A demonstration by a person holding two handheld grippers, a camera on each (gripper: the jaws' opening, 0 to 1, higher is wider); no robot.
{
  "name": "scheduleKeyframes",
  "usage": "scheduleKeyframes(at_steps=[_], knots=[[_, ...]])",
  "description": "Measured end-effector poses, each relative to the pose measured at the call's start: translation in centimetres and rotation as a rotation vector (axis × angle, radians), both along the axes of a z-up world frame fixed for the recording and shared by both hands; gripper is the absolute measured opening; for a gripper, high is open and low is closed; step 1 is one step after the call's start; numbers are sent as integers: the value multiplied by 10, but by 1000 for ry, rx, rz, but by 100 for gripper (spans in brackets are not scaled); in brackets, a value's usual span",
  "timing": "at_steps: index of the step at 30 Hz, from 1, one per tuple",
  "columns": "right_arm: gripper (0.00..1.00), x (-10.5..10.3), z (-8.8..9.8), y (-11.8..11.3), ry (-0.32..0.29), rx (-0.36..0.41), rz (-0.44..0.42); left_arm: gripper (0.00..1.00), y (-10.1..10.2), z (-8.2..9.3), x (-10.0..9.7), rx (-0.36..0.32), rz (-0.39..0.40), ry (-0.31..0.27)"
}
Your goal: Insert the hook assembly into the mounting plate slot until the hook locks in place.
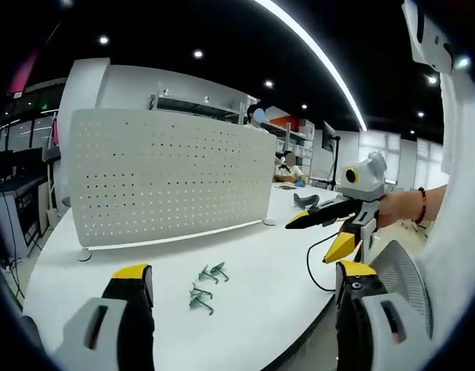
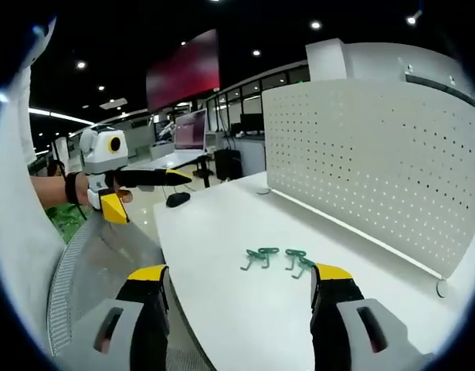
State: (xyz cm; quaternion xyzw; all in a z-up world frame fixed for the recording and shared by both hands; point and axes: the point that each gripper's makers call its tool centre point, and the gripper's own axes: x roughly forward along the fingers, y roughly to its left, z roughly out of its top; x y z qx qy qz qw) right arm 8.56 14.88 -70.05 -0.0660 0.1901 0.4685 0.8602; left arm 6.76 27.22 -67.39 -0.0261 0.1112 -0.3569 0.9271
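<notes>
A white perforated mounting plate (image 1: 167, 182) (image 2: 376, 162) stands upright on the white table (image 1: 256, 328) (image 2: 222, 325). Two small green hook assemblies (image 1: 214, 272) (image 1: 200, 298) lie loose on the table in front of it, also seen side by side in the right gripper view (image 2: 260, 256) (image 2: 299, 261). My left gripper (image 1: 243, 277) is open above the table's near edge, the hooks between and beyond its jaws, untouched. My right gripper (image 2: 239, 274) is open too, short of the hooks. Each gripper also appears in the other's view, held off the table edge, open and empty (image 1: 318, 233) (image 2: 148, 193).
A dark mouse (image 1: 305, 201) (image 2: 178, 199) sits farther along the table. A black cable (image 1: 314, 267) hangs near the table edge. A grey mesh chair (image 1: 403, 282) (image 2: 90, 255) stands beside the table. Desks, monitors and shelves fill the room behind.
</notes>
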Motion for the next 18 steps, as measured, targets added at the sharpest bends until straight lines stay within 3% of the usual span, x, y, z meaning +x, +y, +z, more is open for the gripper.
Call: scheduleKeyframes(at_steps=[18], knots=[[70,14,-6,19,14,-55,60,100,-2,2,1,14,-25,-16]])
